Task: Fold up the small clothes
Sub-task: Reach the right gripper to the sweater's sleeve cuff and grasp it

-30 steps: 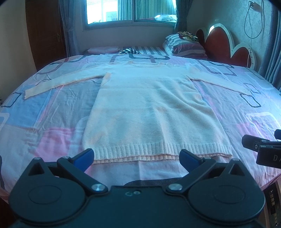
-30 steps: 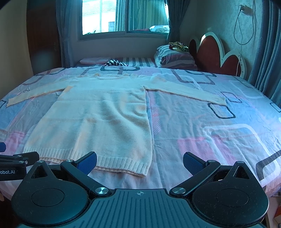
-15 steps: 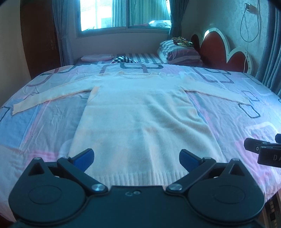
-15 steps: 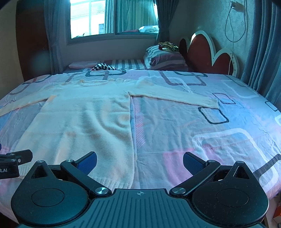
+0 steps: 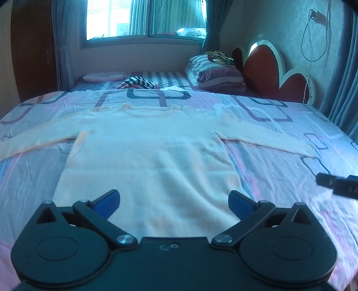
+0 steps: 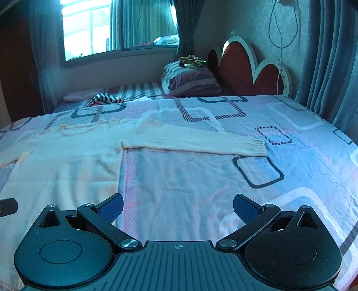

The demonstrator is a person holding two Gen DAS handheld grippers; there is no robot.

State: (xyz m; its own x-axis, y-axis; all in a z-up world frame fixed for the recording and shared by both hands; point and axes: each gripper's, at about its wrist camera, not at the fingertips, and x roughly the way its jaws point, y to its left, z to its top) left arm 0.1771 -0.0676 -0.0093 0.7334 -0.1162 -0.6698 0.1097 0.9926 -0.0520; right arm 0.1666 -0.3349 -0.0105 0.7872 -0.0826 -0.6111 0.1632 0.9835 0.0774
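while both grippers hover over the near part of a bed (image 6: pixel 201 179), a pale cream knitted sweater (image 5: pixel 147 161) lies flat on the patterned sheet, front up, neck toward the far side and hem toward the camera. its two long sleeves are spread out sideways, one to the left, one to the right. the right sleeve (image 6: pixel 190 140) ends in a ribbed cuff (image 6: pixel 257 146), well apart from the body of the garment.

the left gripper (image 5: pixel 173 200) sits over the lower middle of the sweater, jaws spread wide and holding nothing. the right gripper (image 6: pixel 177 206) is off to the right, its left finger over the sweater's right edge, the rest over bare sheet; its jaws are also wide apart and empty. each gripper shows at the edge of the other's view.

nothing is folded yet, by the look of it. the knit seems soft, light and limp, so it would sag and stretch when lifted instead of keeping a crease. it may also drag on the sheet and bunch. good places to pinch look like the ribbed cuff, the shoulder seam, or the ribbed hem, where the fabric is thicker and less likely to slip. a likely first fold is bringing the right sleeve in across the chest.

far off lie striped pillows (image 5: pixel 214 73), a small striped cloth (image 5: pixel 136 82) and a red headboard (image 5: pixel 268 73), below a bright window (image 5: pixel 143 18).
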